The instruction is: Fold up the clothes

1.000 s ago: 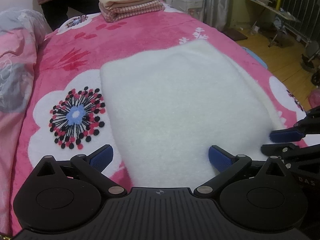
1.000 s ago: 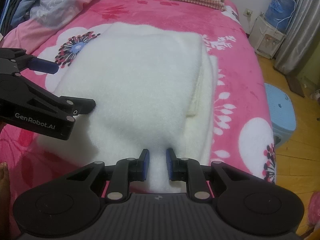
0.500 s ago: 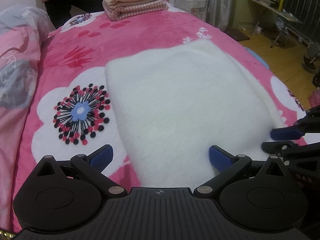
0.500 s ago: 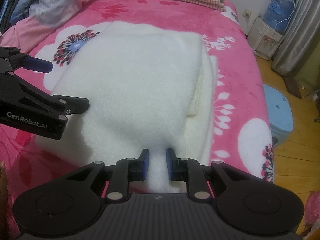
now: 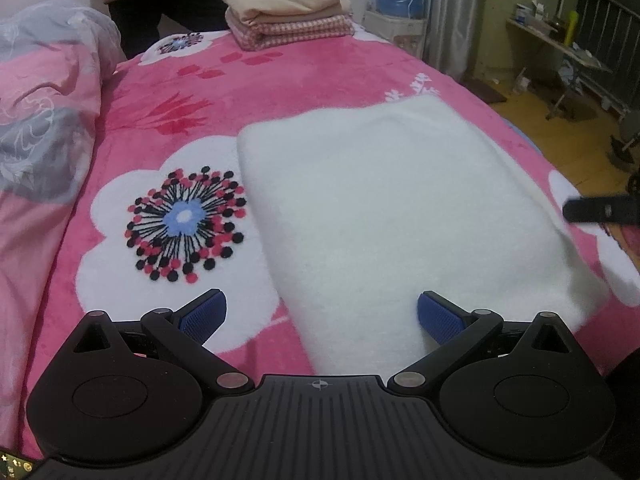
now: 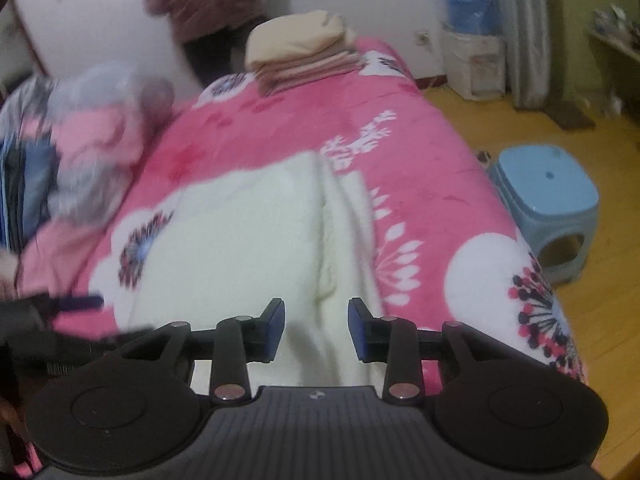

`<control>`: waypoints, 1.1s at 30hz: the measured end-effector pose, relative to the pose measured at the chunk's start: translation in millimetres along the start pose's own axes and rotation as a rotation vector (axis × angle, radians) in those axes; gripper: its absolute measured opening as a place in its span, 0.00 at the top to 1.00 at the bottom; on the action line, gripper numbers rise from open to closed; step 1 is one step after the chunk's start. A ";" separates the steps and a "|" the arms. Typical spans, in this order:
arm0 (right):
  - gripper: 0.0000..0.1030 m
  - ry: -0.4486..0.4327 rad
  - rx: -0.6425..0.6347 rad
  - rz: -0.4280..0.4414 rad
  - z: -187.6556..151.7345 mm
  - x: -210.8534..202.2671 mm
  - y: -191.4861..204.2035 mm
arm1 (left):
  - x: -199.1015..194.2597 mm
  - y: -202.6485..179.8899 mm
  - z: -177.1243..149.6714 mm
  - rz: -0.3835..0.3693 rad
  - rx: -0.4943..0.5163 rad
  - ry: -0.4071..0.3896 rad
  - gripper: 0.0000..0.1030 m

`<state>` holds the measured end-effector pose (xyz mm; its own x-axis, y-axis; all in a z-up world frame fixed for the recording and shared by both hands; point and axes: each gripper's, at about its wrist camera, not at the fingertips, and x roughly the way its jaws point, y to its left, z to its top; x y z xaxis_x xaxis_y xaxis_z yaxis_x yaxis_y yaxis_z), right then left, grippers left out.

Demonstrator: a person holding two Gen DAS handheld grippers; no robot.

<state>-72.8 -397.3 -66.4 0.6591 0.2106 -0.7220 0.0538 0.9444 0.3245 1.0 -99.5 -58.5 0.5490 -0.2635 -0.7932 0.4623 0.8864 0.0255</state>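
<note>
We have the white fleece garment lying folded into a flat rectangle on the pink floral blanket, near the bed's front edge, and both tools hang free of it. Our left gripper is spread wide with nothing between its blue pads, straddling the garment's near left corner. Our right gripper has its jaws parted and is holding nothing, above the near edge of the cloth. We judge this release fits a fold just laid down, with the cloth left to settle. The right wrist view, though blurred, shows the layered seam along the garment's right side and a blue stool on the floor; the left view hides these but shows the smooth top face and the stacked folded clothes at the far end crisply.
</note>
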 end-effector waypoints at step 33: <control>0.42 -0.007 0.292 0.209 9.2 47.4 -51.5 | 6.3 5.3 -1.0 -0.050 -0.072 -0.020 0.00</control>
<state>-37.4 -438.3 -111.8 0.6837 0.3884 -0.6178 0.1286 0.7692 0.6259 6.3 -96.0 -63.9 0.5404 -0.3153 -0.7801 0.4385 0.8968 -0.0587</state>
